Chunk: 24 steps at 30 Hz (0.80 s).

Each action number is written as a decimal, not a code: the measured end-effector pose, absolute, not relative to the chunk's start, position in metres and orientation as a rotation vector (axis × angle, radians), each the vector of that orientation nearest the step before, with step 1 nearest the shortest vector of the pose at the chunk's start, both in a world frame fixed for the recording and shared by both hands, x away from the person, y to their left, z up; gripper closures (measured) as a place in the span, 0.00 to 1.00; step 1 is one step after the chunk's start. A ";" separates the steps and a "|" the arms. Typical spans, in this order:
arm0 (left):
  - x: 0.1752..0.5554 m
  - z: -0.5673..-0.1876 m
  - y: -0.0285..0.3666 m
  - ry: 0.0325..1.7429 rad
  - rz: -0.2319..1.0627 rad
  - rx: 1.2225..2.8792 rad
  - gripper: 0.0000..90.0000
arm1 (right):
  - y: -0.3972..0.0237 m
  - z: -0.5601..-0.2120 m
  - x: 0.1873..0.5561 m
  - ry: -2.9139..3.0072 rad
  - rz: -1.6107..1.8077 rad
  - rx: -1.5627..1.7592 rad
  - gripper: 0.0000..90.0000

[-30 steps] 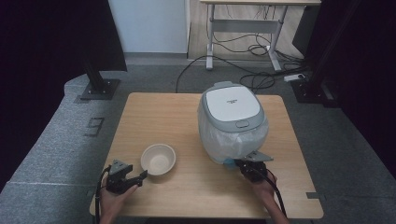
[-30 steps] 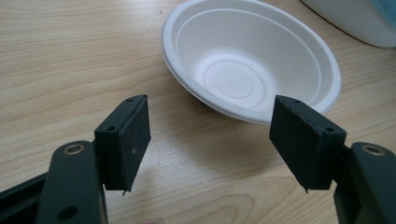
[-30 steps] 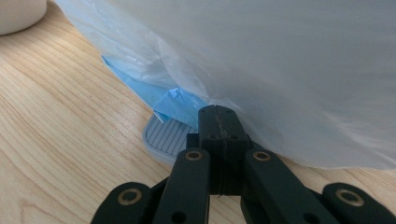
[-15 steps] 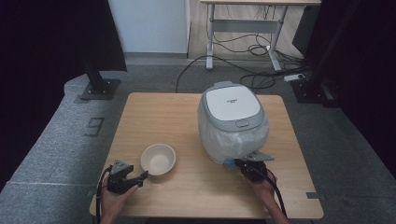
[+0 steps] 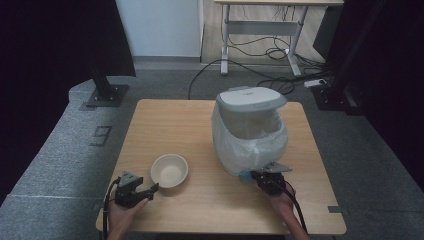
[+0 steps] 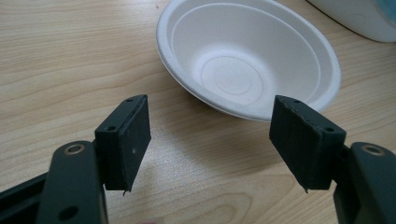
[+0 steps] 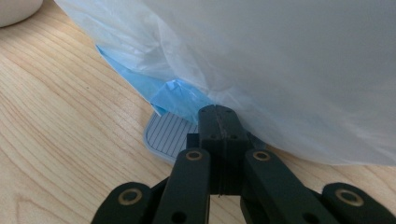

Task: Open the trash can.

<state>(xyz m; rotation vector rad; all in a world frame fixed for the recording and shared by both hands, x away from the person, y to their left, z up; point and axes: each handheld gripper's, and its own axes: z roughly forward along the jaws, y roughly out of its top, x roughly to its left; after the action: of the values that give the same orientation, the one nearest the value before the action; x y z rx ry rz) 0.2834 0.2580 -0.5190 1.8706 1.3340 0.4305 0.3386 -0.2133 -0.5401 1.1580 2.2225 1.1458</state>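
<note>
Right tool closed empty, tips on the ribbed pedal of the lined bin mid-surface. Left tool wide open, empty, just short of the white bowl. Lid down; bowl not yet lifted or tipped in.

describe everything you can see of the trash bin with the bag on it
The trash bin stands upright on the right half of the wooden table, pale grey with a domed swing-top lid pushed open. A thin translucent white bag is draped over its body, with a blue bag edge at the base. Its ribbed grey foot pedal juts out at table level. The right gripper, fingers shut, sits at that pedal under the bag; a bowl lies apart.
</note>
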 end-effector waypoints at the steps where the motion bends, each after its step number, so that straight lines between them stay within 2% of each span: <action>1: 0.283 -0.519 0.258 1.334 0.431 1.869 0.32 | -0.213 -0.541 0.339 2.226 1.139 1.162 1.00; 24: 0.283 -0.519 0.259 1.335 0.426 1.861 0.32 | -0.213 -0.543 0.340 2.236 1.132 1.167 1.00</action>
<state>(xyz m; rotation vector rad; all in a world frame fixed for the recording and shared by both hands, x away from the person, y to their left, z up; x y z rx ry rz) 0.2827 0.2592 -0.5185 1.8612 1.3351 0.4257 0.3396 -0.2130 -0.5434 1.1673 2.2360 1.1319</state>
